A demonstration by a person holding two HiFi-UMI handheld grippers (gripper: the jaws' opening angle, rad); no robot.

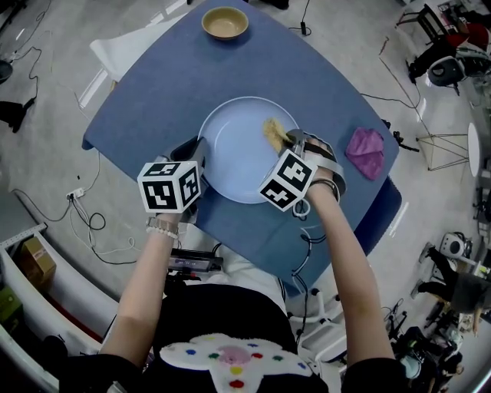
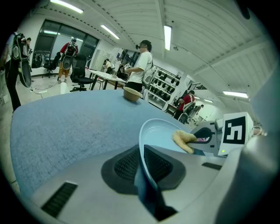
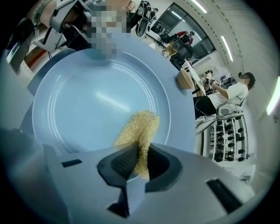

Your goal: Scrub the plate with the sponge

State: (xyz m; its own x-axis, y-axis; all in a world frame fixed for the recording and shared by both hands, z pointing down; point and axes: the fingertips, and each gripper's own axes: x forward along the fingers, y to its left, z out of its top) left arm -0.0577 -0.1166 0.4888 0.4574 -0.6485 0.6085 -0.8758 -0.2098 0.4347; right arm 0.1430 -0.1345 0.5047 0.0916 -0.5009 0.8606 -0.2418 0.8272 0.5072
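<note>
A pale blue plate lies in the middle of the blue table. My left gripper is shut on the plate's left rim, which runs edge-on between its jaws. My right gripper is shut on a yellow sponge, pinched and folded between the pads. The sponge rests on the plate's inner surface near its right side. In the left gripper view the sponge and the right gripper show across the plate.
A tan bowl stands at the table's far edge, also in the left gripper view as a small bowl. A purple cloth lies to the right of the plate. People and chairs stand in the room beyond the table.
</note>
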